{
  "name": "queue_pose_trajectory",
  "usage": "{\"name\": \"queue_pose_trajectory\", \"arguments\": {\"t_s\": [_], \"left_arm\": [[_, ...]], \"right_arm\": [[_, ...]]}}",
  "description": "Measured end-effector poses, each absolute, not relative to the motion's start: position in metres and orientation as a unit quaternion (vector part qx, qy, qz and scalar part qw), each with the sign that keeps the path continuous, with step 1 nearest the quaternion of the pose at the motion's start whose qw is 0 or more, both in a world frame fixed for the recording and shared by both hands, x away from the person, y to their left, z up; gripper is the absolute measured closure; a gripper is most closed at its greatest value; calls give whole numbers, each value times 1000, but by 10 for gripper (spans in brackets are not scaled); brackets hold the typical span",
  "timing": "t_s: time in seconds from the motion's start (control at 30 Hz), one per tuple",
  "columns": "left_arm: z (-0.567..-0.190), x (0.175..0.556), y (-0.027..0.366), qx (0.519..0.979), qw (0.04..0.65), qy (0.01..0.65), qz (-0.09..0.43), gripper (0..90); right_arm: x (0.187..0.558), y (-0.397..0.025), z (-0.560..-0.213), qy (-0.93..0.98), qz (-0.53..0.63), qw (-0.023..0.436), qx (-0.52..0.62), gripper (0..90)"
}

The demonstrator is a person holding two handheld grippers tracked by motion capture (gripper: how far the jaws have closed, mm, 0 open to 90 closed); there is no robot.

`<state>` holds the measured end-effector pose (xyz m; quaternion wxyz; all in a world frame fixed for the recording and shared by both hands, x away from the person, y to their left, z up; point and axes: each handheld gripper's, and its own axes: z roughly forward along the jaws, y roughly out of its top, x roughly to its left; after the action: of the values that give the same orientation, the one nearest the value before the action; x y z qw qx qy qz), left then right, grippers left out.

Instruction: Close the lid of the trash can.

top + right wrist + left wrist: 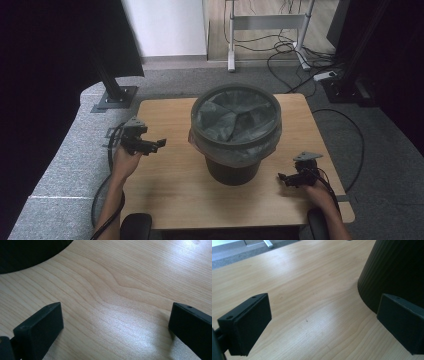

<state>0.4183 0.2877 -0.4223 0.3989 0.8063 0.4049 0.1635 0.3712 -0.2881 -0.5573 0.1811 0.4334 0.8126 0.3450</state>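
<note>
Both pairs of jaws stood spread wide with nothing between them but bare wood. In the left gripper view the left gripper [322, 322] looked low across the table [294, 277], and the ribbed dark wall of the bin [397, 270] rose just past its right-hand jaw — near, but not touching. In the right gripper view the right gripper [115, 325] also hung over plain tabletop, the bin [27, 252] curving in at the far left corner, farther from its jaws than on the other side.

From above, the bin [235, 167] stood upright in the middle of the table [170, 200], its long axis vertical, a thin liner [235, 120] folded over the rim and sagging into the mouth. The left gripper [150, 146] sat to the bin's left at about rim level in the picture, jaws aimed right toward it; the right gripper [285, 178] sat to the bin's right and nearer the person, jaws aimed left at the bin's foot.

So the bin lay between the two — inward from each. The left one seemed the closer and better lined up on the wall; a reach for the liner would, I judged, mean rising to the rim
</note>
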Motion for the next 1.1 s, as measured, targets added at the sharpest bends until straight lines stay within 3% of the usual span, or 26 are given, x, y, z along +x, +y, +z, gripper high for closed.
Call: {"name": "queue_pose_trajectory", "arguments": {"t_s": [1.1], "left_arm": [[-534, 409, 251, 837, 338, 407, 137, 0]], "right_arm": [[371, -288, -557, 812, 345, 181, 434, 0]]}}
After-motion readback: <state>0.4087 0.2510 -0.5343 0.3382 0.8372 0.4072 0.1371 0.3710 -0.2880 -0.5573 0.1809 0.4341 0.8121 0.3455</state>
